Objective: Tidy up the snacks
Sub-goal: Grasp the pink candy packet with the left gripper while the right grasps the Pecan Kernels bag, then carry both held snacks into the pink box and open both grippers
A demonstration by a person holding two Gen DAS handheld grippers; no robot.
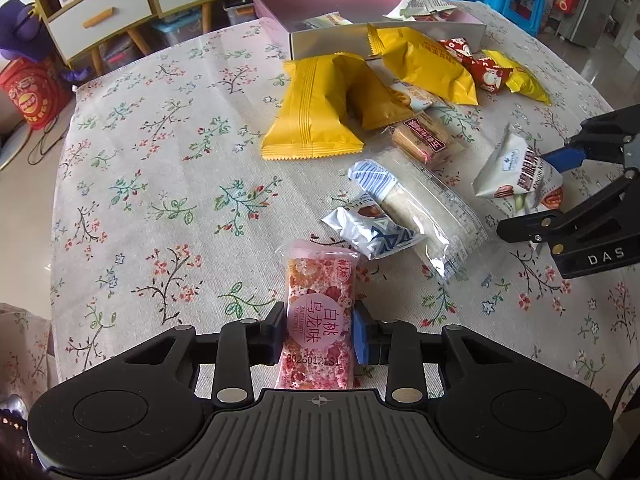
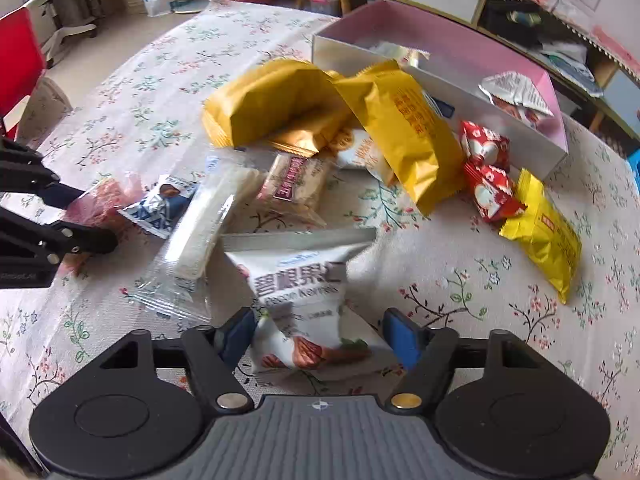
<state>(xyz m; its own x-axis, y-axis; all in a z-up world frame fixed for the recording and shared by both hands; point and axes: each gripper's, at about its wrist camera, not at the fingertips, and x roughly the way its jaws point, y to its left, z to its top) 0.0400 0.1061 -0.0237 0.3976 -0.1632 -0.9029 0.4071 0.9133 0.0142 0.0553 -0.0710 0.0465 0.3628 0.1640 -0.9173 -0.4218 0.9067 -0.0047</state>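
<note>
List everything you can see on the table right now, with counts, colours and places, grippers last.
pink snack bar: 1, pink, between the left gripper's pads
pecan kernel packet: 1, white, between the right gripper's fingers
large yellow packets: 3, yellow, piled before the box
small yellow packet: 1, yellow, right of the pile
red candies: 2, red-white, beside the box
clear-wrapped white bar: 1, mid-table
blue-white packet: 1, beside that bar
biscuit packet: 1, clear, maroon label
box: 1, pink inside, far side, some packets in it
tablecloth: 1, floral
left gripper: closed on the pink bar
right gripper: open, straddling the pecan packet
</note>
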